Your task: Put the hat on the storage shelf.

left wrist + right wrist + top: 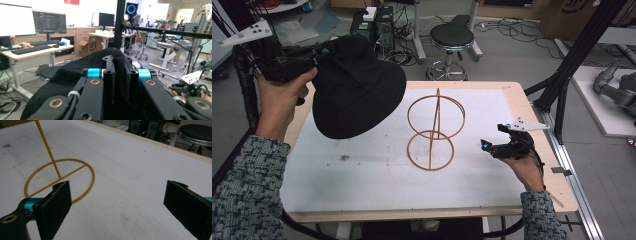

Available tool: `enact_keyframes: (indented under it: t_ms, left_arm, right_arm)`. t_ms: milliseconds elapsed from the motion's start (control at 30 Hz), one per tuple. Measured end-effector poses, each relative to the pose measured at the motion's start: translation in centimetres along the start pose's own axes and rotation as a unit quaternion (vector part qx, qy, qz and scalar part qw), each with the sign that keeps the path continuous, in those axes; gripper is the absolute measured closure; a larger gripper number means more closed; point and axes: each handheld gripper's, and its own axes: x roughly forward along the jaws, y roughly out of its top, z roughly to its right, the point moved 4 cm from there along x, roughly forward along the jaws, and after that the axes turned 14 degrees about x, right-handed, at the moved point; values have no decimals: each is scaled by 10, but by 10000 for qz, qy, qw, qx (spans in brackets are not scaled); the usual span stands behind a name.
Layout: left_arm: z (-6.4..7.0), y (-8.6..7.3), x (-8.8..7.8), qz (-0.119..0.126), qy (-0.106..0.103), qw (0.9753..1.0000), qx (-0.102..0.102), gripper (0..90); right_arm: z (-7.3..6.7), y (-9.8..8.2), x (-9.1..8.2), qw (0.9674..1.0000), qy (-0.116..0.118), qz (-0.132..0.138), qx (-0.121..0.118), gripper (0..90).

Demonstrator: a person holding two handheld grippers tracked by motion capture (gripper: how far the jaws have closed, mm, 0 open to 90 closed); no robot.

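Left gripper raised above the table's far left corner, jaws pinched tight on the edge of a black hat. Hat hanging in the air, clear of the white tabletop, just left of the stand and near its top ring. From the left gripper view, dark knit cloth bunched between the closed jaws and draping below. Gold wire stand upright mid-table: round base, thin post, ring on top. Right gripper low at the table's right side, jaws spread wide with nothing between them, aimed toward the stand base. Stool beyond the far edge.
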Motion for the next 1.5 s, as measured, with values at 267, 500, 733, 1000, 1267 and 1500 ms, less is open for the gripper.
enact_keyframes:
  t_ms: [267, 500, 733, 1000, 1267, 1500]
  left_arm:
    - [10, 8, 14, 29, -135, 9999, 55, 815]
    - [23, 12, 32, 86, -381, 9992, 77, 816]
    - [35, 15, 54, 78, -532, 9985, 101, 816]
    - [52, 12, 80, 6, -743, 9971, 131, 816]
    - [65, 7, 98, -72, -895, 9959, 147, 816]
    - [81, 3, 112, -167, -1046, 9941, 234, 816]
  right_arm:
    - [0, 0, -1, 10000, 6, -8, -3, 76]
    - [-1, 0, 0, 10000, 35, -13, 3, 76]
    - [-1, 1, 0, 10000, 43, -3, -7, 76]
    - [-2, 1, -2, 10000, 59, 10, 21, 76]
    - [-3, 1, -2, 10000, 66, -7, 17, 76]
    - [-3, 2, -1, 10000, 74, 13, 1, 76]
